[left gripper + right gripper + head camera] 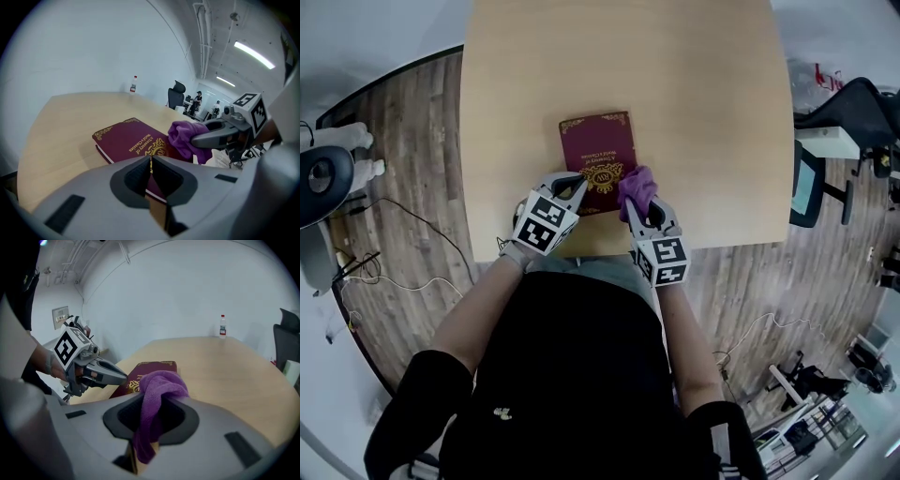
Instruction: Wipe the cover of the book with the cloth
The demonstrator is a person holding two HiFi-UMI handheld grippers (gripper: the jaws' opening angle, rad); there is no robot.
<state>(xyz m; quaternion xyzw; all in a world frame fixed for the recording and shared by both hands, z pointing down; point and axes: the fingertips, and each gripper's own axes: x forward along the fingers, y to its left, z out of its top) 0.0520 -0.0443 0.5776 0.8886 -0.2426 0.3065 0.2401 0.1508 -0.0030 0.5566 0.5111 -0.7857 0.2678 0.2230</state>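
Nearest me, right gripper (642, 214) fingers are clamping the purple cloth (637, 185) at the maroon book's (598, 155) near-right corner | left gripper (574, 187) fingers are sitting together, empty, over its near edge | book is lying on the worktop (703, 103) | I'm judging the wipe as just starting; next I'm needing a flat sweep across the cover.

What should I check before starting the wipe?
1. Right gripper shut on cloth: ok.
2. Cloth at the book: ok, at its near right corner.
3. Book closed and flat: ok.
4. Book fully on table: ok.
5. Left gripper steadying book: cannot tell; it is shut at the near edge, contact unclear.
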